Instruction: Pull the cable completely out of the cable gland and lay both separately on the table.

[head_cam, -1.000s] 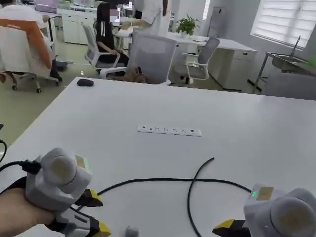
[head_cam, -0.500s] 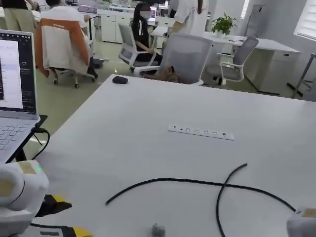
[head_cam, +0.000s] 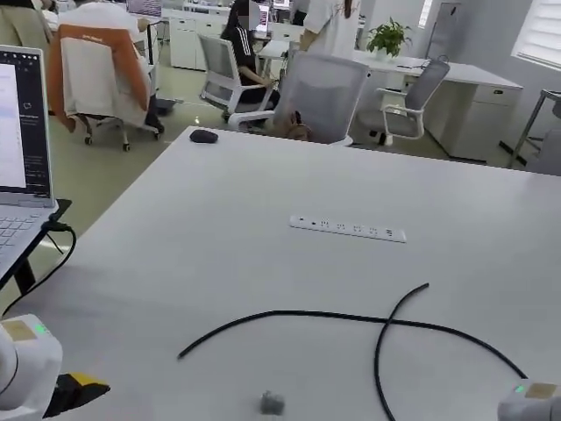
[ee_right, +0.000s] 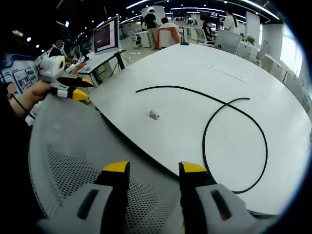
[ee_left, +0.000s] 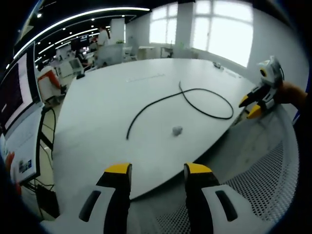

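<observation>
Your left gripper (ee_left: 158,168) off the table's (head_cam: 219,246) near edge, jaws apart, nothing held, your right gripper (ee_right: 148,166) likewise, black cable (head_cam: 333,317) looped on table, grey gland (head_cam: 273,403) apart from it, nearer you, laptop (head_cam: 17,149) left.

On the table (head_cam: 219,228), the cable gland (head_cam: 273,403) sits nearer you than the cable (head_cam: 333,317) (not touching). Farther back lies the power strip (head_cam: 348,229).

I record my pale grey plastic left gripper (ee_left: 158,169) and right gripper (ee_right: 155,168): black jaws, yellow tips, apparently one green lamp each.
</observation>
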The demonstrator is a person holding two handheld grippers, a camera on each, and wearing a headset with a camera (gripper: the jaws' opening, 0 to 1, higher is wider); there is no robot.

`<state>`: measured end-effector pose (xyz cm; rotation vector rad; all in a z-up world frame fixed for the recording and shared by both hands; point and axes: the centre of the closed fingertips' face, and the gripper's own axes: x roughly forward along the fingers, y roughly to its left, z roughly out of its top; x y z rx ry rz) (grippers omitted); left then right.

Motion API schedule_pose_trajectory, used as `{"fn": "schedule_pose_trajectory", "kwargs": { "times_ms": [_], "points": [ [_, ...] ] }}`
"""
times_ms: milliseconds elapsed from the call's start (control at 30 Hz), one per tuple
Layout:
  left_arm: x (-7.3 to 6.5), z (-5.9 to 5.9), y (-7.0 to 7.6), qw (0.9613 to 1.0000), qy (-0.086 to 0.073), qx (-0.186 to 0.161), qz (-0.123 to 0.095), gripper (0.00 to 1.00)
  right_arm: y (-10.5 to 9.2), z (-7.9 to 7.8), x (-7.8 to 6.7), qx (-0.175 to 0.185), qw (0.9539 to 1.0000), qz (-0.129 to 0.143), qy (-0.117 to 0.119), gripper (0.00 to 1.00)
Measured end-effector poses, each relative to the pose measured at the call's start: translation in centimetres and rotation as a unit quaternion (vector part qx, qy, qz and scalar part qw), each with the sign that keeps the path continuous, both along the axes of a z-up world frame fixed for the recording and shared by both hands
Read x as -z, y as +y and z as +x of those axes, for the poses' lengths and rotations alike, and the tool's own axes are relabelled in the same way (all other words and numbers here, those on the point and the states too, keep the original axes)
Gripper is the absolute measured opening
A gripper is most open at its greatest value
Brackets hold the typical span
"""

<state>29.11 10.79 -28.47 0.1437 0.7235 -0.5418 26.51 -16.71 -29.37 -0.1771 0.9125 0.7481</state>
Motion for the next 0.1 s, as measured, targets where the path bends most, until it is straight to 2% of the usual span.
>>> {"fn": "schedule_pose_trajectory", "kwargs": {
  "times_ms": [100],
  "points": [
    [0.01,-0.01,-0.06,1.0,0.001,0.001,-0.001,0.43,-0.01,-0.05,-0.04,-0.001,1.0,0.001,0.001,0.42]
  ]
}}
